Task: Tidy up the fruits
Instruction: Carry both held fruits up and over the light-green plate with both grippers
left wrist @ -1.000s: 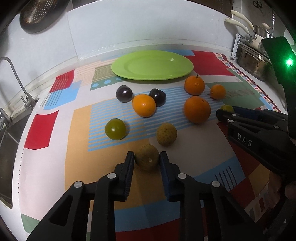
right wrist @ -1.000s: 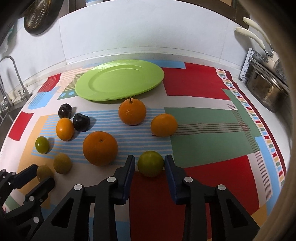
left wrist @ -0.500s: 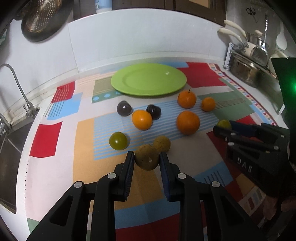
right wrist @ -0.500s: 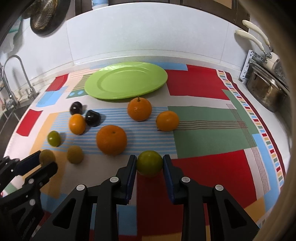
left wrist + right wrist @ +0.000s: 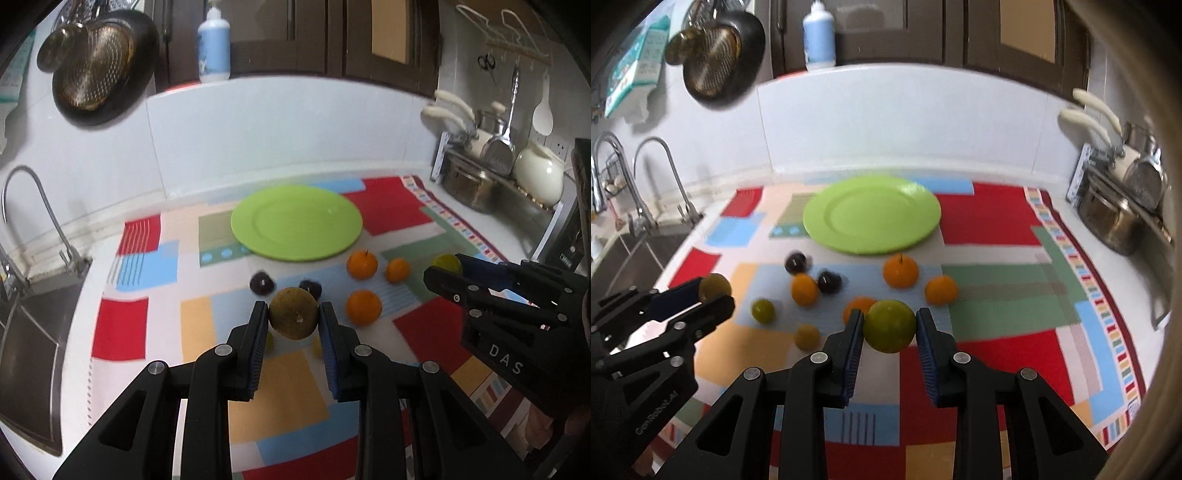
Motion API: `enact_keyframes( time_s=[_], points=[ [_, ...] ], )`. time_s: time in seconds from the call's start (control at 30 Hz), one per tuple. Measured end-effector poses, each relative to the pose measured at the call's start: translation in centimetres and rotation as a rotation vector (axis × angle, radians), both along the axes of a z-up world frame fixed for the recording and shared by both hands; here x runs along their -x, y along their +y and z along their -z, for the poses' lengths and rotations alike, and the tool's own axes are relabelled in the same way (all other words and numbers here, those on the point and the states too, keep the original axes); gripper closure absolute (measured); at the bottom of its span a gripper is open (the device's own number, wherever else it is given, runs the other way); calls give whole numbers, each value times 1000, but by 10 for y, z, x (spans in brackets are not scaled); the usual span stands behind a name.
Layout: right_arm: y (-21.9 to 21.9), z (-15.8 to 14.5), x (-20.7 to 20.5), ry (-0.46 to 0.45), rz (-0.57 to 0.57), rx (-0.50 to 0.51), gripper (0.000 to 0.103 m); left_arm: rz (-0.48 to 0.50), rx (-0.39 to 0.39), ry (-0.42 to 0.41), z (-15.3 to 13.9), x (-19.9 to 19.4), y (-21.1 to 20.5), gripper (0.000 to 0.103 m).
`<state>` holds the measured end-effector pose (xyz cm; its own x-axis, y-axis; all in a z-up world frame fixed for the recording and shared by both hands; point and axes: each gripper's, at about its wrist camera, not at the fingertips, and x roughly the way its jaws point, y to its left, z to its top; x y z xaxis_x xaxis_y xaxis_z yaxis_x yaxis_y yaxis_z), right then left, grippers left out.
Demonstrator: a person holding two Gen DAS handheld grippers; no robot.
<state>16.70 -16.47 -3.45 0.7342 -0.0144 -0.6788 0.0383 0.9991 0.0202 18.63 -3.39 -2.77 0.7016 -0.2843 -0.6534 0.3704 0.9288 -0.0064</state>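
Fruit is clamped in both tools: left gripper (image 5: pixel 294 318) grips a brown fruit (image 5: pixel 293 313), right gripper (image 5: pixel 889 326) a green fruit (image 5: pixel 890 325), both mid-frame, likely bound for the plate (image 5: pixel 295 222) above.

soft indoor light, motion-blurred background, sharp fingers, heavy fisheye bending, dark vignetted corners

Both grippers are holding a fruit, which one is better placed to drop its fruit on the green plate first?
Roughly even, slightly left: the left gripper with its brown fruit lines up below the green plate.
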Motion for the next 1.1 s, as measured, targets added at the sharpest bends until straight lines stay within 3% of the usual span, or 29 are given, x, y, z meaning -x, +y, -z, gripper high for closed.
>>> enact_keyframes(
  time_s=[0.37,0.6,0.9,1.1],
  points=[
    [-1,-46,-30,-86,-34,-19,73,66,10,-20,-36,-41,-9,75],
    [-5,-68,-71,-102,-77,-22,73,94,17,-6,-54,-93,-20,75],
    [-18,-67,-145,-27,-119,-19,73,111,-1,6,-54,-162,-37,75],
    [-26,-53,-196,18,-124,0,73,120,1,59,-39,-208,-45,75]
  ],
)
